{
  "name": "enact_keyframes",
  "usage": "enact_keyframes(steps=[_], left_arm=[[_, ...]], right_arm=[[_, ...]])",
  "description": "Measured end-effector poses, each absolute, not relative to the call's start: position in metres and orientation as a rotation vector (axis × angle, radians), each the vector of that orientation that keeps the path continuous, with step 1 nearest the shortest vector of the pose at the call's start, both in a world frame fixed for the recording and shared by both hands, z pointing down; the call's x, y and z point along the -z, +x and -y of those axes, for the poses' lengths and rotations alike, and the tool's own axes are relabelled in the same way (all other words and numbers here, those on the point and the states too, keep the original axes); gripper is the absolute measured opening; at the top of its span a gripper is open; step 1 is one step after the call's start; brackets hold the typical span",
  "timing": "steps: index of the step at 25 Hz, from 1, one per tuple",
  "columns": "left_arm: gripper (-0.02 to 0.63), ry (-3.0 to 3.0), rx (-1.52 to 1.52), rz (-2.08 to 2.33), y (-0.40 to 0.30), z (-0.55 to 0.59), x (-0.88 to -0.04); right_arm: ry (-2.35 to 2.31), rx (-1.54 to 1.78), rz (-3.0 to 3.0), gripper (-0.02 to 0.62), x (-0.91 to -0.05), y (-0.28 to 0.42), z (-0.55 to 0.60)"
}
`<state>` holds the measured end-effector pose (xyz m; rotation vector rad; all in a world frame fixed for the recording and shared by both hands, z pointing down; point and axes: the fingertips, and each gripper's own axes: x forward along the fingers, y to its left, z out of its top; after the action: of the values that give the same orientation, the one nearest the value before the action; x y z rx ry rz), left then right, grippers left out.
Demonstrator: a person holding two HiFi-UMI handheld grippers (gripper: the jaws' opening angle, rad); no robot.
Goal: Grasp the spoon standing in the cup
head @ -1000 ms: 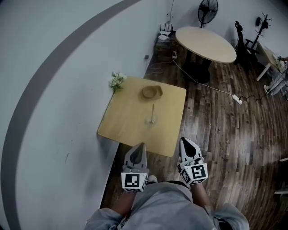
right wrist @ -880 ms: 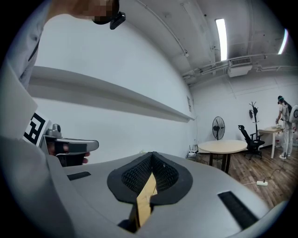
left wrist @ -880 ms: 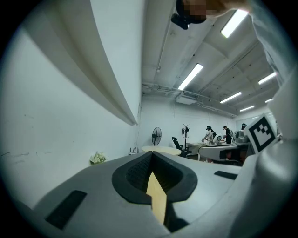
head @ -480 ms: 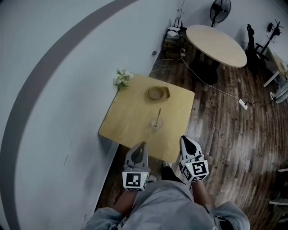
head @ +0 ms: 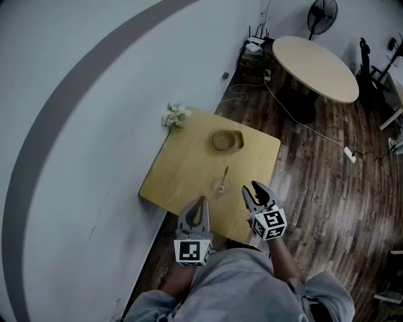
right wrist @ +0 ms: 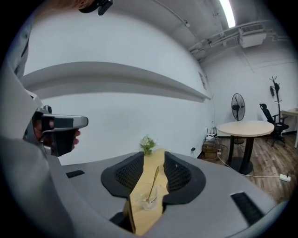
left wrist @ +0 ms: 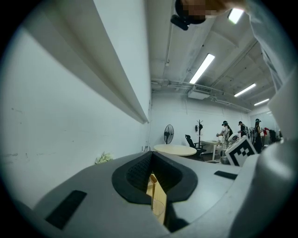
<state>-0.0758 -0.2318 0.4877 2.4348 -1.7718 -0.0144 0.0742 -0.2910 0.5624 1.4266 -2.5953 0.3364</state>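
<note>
A clear cup stands near the front edge of the square wooden table, and a spoon stands in it, leaning toward the far side. My right gripper hovers just right of the cup over the table's near corner. Its jaws are opening and nothing is between them. In the right gripper view the cup and spoon show through the gap of the right gripper. My left gripper is shut and empty, held at the table's front edge; the left gripper shows only a sliver of table.
A shallow wooden bowl and a small bunch of white flowers sit at the table's far side. The white wall runs along the left. A round table, a fan and a floor power strip lie beyond.
The person has stepped closer to the table. My right gripper has opened and moved forward and left toward the cup. The left gripper stays shut.
</note>
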Motion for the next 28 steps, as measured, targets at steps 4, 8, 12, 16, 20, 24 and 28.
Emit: enact_keyframes(steps=[4, 8, 12, 16, 20, 24, 28], left_arm=[[0.002, 2.409, 0.008, 1.805, -0.075, 0.244, -0.488], [0.002, 2.361, -0.025, 1.831, -0.076, 0.251, -0.495], [0.002, 2.32, -0.054, 1.848, -0.08, 0.255, -0.507], [0.002, 2.292, -0.064, 1.865, -0.082, 0.259, -0.503], [0.002, 2.283, -0.079, 1.882, -0.085, 0.263, -0.503], [0.002, 2.276, -0.094, 1.893, -0.088, 0.263, -0.505], [0.002, 2.25, -0.114, 1.897, -0.09, 0.259, -0.509]], right_arm=[[1.323, -0.381, 2.594, 0.112, -0.582, 0.063, 0.314], [1.253, -0.397, 2.597, 0.112, -0.601, 0.052, 0.336], [1.174, -0.446, 2.574, 0.112, -0.638, 0.038, 0.352], [1.117, -0.526, 2.539, 0.118, -0.664, 0.03, 0.358], [1.087, -0.57, 2.517, 0.118, -0.684, 0.021, 0.364], [1.07, -0.613, 2.496, 0.118, -0.703, 0.016, 0.371], [1.046, -0.63, 2.481, 0.116, -0.714, 0.01, 0.375]])
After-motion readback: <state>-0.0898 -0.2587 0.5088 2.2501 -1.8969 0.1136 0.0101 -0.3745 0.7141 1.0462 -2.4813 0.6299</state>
